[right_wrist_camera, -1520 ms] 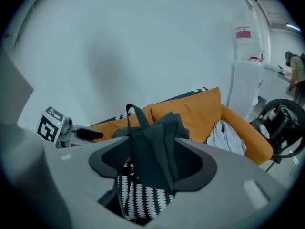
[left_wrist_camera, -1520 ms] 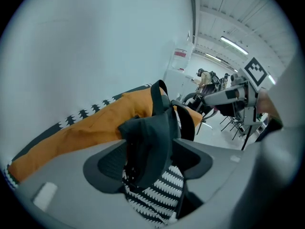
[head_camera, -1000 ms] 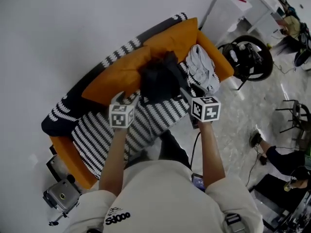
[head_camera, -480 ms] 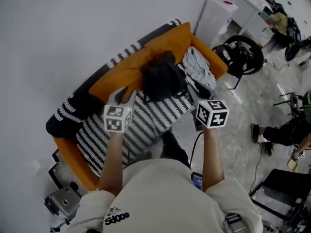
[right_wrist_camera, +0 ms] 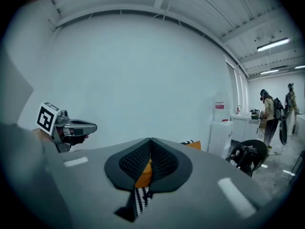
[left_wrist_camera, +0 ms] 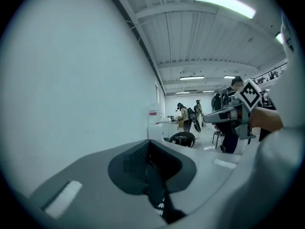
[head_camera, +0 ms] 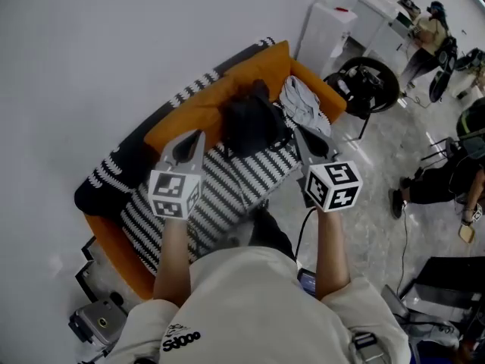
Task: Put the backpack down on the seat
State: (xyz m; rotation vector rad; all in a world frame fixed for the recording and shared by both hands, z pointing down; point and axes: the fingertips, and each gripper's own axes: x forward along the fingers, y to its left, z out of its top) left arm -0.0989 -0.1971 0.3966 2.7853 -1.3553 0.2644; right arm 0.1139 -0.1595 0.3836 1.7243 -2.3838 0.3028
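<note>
The black backpack [head_camera: 254,123] rests on the striped seat [head_camera: 227,192] of the orange sofa [head_camera: 189,116], leaning against the back cushion. My left gripper [head_camera: 198,135] hovers just left of it and apart from it, its jaws closing to shut with nothing between them. On the backpack's right my right gripper [head_camera: 297,131] is likewise closing to shut, empty, clear of the bag. In the left gripper view the pads [left_wrist_camera: 143,156] meet, and the right gripper [left_wrist_camera: 233,113] shows beyond. In the right gripper view the pads [right_wrist_camera: 162,161] meet over orange cushion, the left gripper [right_wrist_camera: 66,126] at left.
A grey garment [head_camera: 303,105] lies on the sofa's right end. Beside it stand a black steering-wheel rig [head_camera: 364,86] and a white cabinet [head_camera: 326,25]. A grey device [head_camera: 98,321] sits on the floor at lower left. People stand and sit at the right.
Both grippers have gone from open to shut and drawn back a little from the backpack, which stays on the seat. The head view has shifted slightly.
</note>
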